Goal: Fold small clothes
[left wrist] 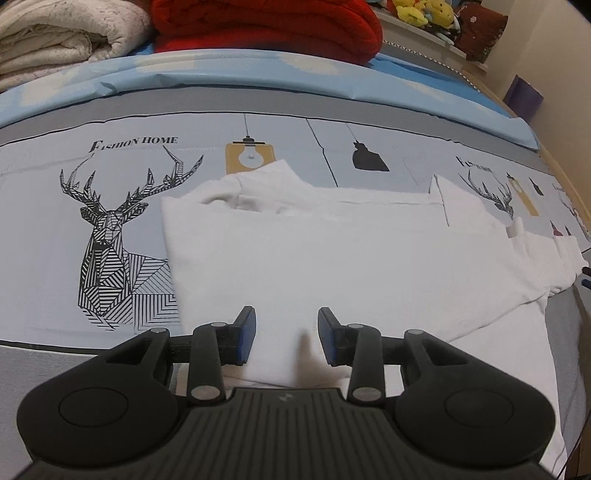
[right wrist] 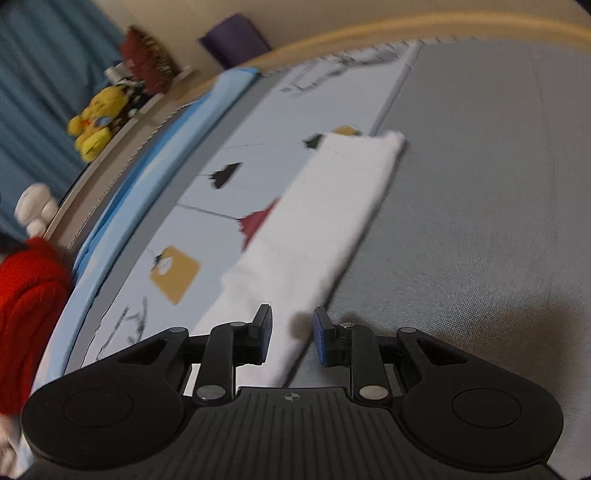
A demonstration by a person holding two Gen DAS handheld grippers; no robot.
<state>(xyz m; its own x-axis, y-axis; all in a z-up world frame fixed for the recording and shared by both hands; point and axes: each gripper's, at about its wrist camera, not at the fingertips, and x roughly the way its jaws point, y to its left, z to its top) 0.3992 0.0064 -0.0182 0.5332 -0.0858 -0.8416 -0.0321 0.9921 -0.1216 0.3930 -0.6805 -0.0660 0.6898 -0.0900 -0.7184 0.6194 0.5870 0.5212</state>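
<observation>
While the white shirt [left wrist: 332, 266] lies flat on our bed sheet [left wrist: 48, 236], our left gripper [left wrist: 286, 334] and right gripper [right wrist: 291, 334] hang above it, jaws apart, holding nothing.

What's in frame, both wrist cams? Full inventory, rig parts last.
white garment: 1, white, spread flat on the bed, partly folded
bedsheet: 1, pale blue-grey with deer and lamp prints, under the garment
red blanket: 1, red, bundled at the far bed edge
cream quilt: 1, off-white, folded beside the red blanket
plush toys: several, mostly yellow, on the ledge behind the bed
left tongs: 1, black, blue pads, open over the garment
right tongs: 1, black, blue pads, open at the garment's edge
</observation>
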